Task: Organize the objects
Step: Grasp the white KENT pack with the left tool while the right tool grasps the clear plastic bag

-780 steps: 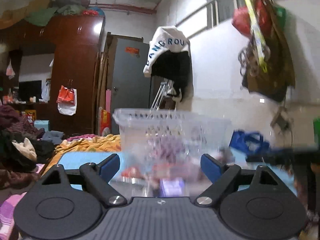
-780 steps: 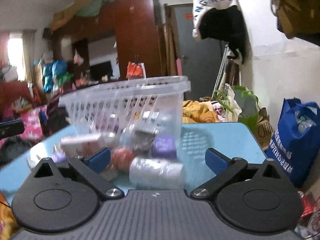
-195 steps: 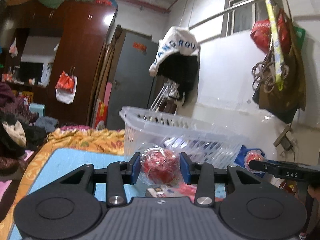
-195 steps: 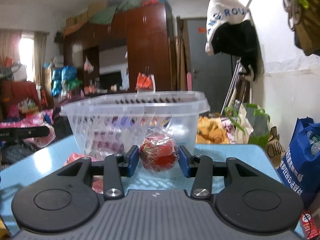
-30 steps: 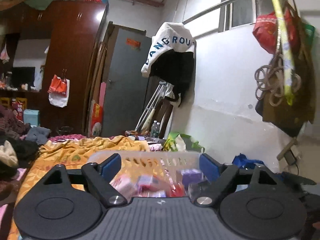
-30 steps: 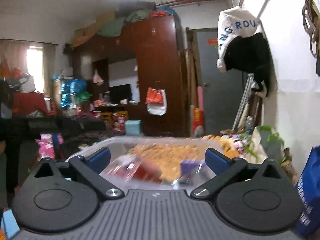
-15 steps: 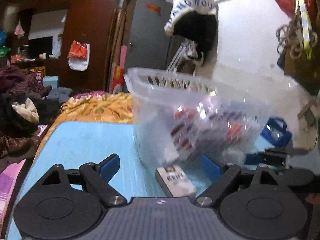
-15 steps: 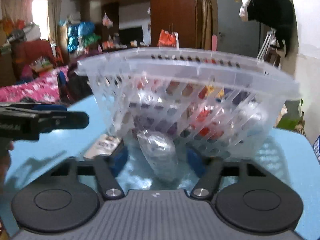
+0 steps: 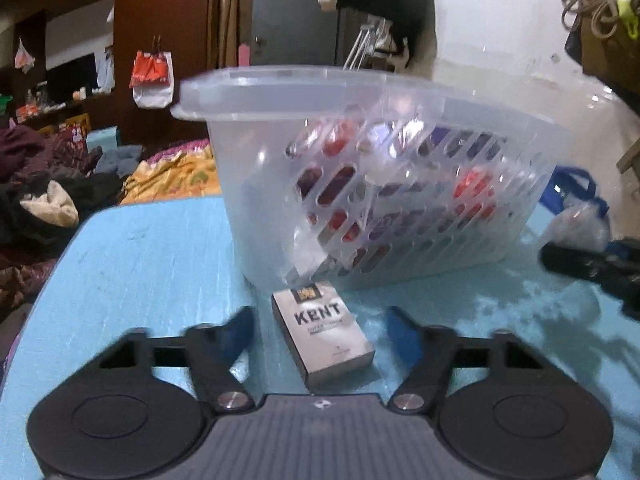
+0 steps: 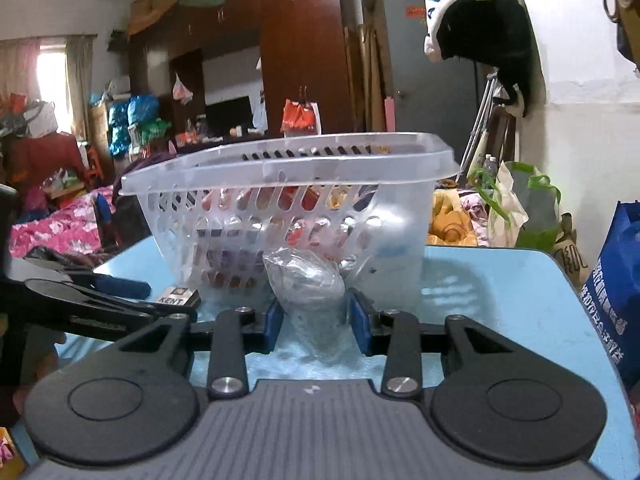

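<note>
a clear slotted plastic basket is seen standing on a light-blue table; red, purple and silvery packets are visible through its slots. in the right wrist view the same basket is seen from its other long side, on the table.

left gripper: jaws are spread wide, with nothing between the pads. a silver kent cigarette pack is lying flat on the table between the two blue fingertips, touched by neither. the pack lies just in front of the basket's near corner, apart from it. in the right wrist view the pack is seen at the basket's left foot, with the left gripper reaching towards it from the left edge.

right gripper: jaws are drawn narrow and are closed onto a crinkled clear plastic bag with greyish contents; both blue pads are pressed against its sides. the bag is held just in front of the basket wall; whether it touches the wall or the table cannot be told.

a blue shopping bag is noted beside the table's right edge.
</note>
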`<action>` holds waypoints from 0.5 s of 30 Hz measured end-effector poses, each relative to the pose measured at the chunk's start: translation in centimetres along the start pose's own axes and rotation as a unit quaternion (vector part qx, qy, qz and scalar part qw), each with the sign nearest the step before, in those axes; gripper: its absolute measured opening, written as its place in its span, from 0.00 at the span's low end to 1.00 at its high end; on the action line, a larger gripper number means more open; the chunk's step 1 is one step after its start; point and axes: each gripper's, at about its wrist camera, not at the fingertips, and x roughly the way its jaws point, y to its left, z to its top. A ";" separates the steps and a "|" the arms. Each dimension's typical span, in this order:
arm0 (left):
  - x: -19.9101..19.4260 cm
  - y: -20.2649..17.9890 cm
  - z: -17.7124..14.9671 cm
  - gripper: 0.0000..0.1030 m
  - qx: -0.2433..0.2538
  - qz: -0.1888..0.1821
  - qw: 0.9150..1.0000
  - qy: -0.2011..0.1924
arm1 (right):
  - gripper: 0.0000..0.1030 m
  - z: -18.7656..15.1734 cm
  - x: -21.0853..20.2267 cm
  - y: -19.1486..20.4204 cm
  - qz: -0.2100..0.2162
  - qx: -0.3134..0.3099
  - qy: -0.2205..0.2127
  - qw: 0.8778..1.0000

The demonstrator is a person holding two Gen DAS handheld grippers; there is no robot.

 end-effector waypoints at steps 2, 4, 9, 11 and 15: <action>-0.3 -0.1 -0.1 0.49 0.009 0.008 1.000 -0.002 | 0.39 0.1 0.0 0.0 0.003 0.006 -0.008 1.000; -0.6 -0.1 -0.3 0.43 0.012 0.008 1.000 -0.007 | 0.39 0.2 0.0 -0.2 0.005 0.011 -0.014 1.000; -3.6 0.0 -1.5 0.41 0.009 -0.040 0.996 -0.077 | 0.39 0.1 -0.3 -0.3 0.000 0.012 -0.028 1.000; -4.9 0.2 -2.0 0.41 0.009 -0.069 0.991 -0.113 | 0.39 0.0 -0.3 -0.3 -0.001 0.010 -0.029 1.000; -6.9 0.4 -2.9 0.41 0.013 -0.112 0.977 -0.181 | 0.39 0.0 -0.6 -0.2 -0.004 0.010 -0.040 0.999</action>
